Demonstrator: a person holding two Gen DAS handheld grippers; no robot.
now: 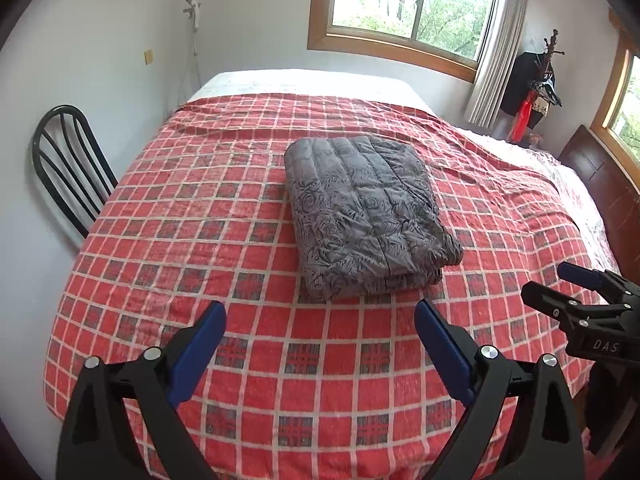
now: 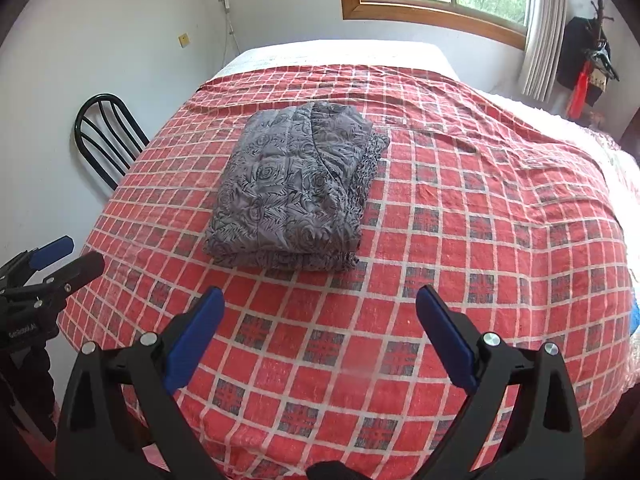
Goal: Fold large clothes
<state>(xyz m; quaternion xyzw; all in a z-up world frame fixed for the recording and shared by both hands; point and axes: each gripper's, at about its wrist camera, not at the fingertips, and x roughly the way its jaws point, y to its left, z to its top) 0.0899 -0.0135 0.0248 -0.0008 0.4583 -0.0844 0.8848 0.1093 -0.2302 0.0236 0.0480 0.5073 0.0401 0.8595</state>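
Note:
A grey quilted garment with a dark rose print [image 1: 366,210] lies folded in a thick rectangle on the red checked bedspread [image 1: 200,240]; it also shows in the right wrist view [image 2: 294,190]. My left gripper [image 1: 320,308] is open and empty, held above the bedspread short of the garment's near edge. My right gripper [image 2: 320,292] is open and empty, also short of the garment. The right gripper shows at the right edge of the left wrist view [image 1: 560,280]. The left gripper shows at the left edge of the right wrist view [image 2: 72,254].
A black metal chair [image 1: 66,164] stands by the bed's left side against the wall. A window [image 1: 408,0] with a curtain [image 1: 498,52] is behind the bed. A coat rack with dark clothes [image 1: 534,80] stands at the far right. A dark wooden headboard [image 1: 604,184] runs along the right.

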